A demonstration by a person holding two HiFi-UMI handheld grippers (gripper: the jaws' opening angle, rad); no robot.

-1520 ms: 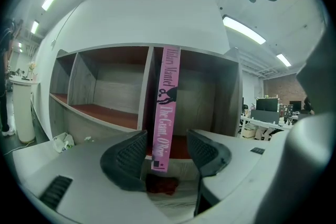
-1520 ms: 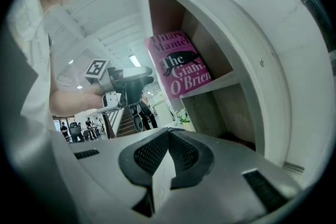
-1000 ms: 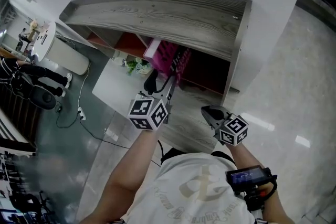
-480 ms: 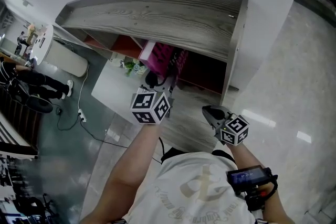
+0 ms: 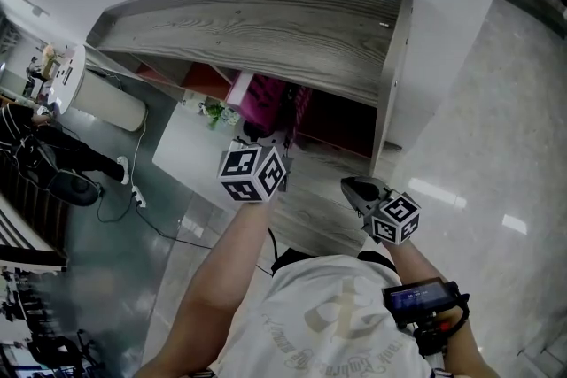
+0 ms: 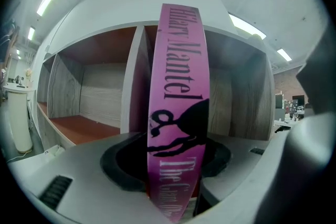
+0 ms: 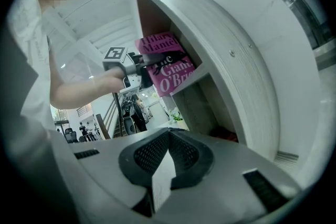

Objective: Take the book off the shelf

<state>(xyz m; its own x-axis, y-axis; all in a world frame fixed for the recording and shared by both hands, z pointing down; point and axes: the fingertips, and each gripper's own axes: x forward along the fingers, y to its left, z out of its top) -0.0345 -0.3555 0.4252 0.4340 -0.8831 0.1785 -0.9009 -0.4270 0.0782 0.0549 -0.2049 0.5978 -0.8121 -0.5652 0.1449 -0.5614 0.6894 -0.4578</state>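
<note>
1. My left gripper (image 5: 276, 142) has just been closing on the pink book (image 6: 178, 86) — its spine stands upright between the jaws, pads against both covers.
2. The book sits in an open compartment of the grey wooden shelf (image 5: 266, 22), poking out past the front edge.
3. My right gripper (image 7: 167, 162) hangs well apart from the book — jaws together, empty.

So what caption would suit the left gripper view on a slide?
Its jaws having just closed further, the left gripper clasps the pink book by its spine in front of the wooden shelf.
</note>
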